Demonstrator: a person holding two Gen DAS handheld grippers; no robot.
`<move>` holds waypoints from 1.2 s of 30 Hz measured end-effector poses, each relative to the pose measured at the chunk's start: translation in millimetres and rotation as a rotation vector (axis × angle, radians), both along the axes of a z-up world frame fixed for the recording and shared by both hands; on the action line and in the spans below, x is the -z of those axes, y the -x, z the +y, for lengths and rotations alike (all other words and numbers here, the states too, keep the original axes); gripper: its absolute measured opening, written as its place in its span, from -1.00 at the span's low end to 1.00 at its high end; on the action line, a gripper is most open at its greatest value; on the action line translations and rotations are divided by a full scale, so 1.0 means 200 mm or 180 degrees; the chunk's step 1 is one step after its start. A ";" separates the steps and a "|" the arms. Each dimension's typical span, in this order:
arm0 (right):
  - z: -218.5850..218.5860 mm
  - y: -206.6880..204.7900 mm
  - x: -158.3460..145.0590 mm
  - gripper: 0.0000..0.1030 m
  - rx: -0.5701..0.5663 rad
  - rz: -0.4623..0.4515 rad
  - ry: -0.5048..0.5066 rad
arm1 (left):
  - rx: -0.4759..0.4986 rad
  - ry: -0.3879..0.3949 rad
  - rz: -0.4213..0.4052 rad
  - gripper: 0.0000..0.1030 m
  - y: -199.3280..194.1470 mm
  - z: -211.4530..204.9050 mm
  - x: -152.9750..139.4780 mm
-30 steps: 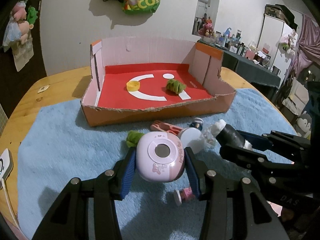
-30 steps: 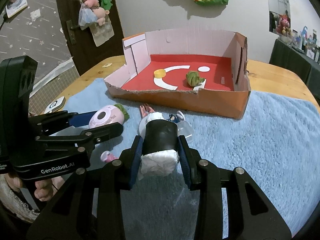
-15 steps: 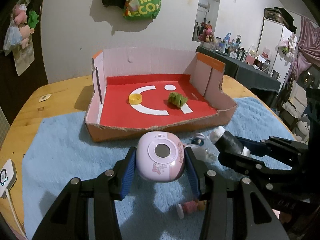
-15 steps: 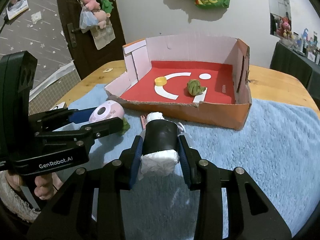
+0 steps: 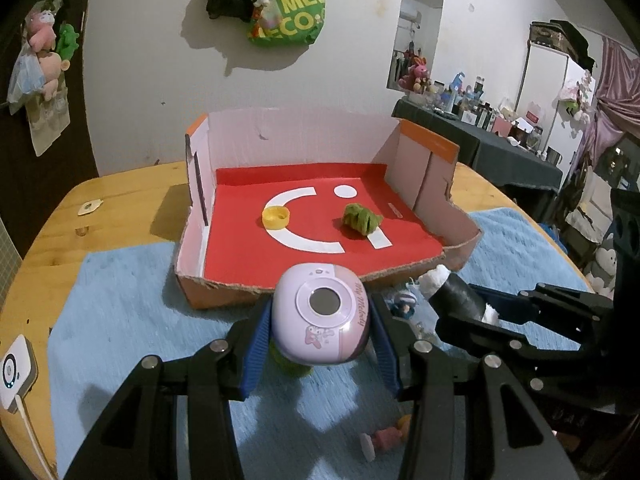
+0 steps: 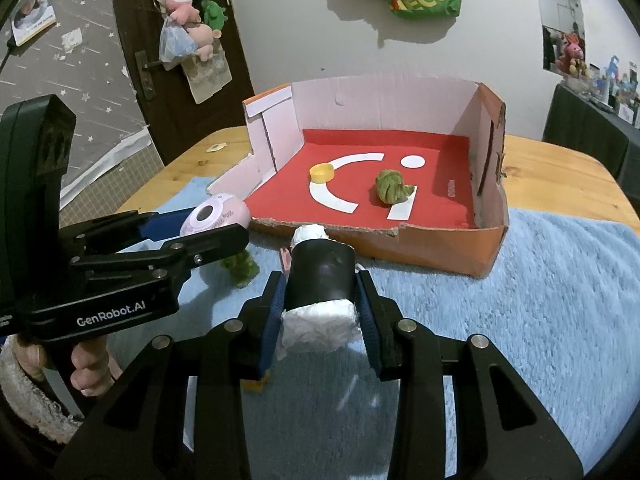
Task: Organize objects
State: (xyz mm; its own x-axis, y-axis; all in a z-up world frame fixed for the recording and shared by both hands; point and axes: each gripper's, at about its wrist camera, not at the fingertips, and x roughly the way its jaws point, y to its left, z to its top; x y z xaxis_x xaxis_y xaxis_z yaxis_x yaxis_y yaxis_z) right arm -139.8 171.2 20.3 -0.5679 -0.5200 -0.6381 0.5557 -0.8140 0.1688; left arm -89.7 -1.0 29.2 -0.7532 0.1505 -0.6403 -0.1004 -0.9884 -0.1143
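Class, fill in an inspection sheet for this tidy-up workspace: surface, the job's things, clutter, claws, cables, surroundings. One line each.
Surface: wooden table with a blue fluffy mat on it.
Job's things: cardboard box with a red floor, holding a yellow cap and a green plush; pink toy camera and black roll with white paper ends held above the mat.
Clutter: second green plush, pink clip, small figurine on the mat.
Claws: left claw shut on the toy camera; right claw shut on the roll.
Cables: white lead from a small white device at the table edge.
Surroundings: green bag on the wall, plush toys on the door.
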 end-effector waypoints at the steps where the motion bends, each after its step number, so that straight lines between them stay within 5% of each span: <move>1: 0.00 0.01 0.00 -0.34 -0.0003 0.0000 0.0000 | -0.0004 0.0001 0.0004 -0.04 0.00 0.00 0.00; 36: -0.03 0.16 -0.02 -0.34 0.0003 -0.0030 0.0020 | 0.0013 0.0080 0.0016 -0.04 0.15 0.01 -0.04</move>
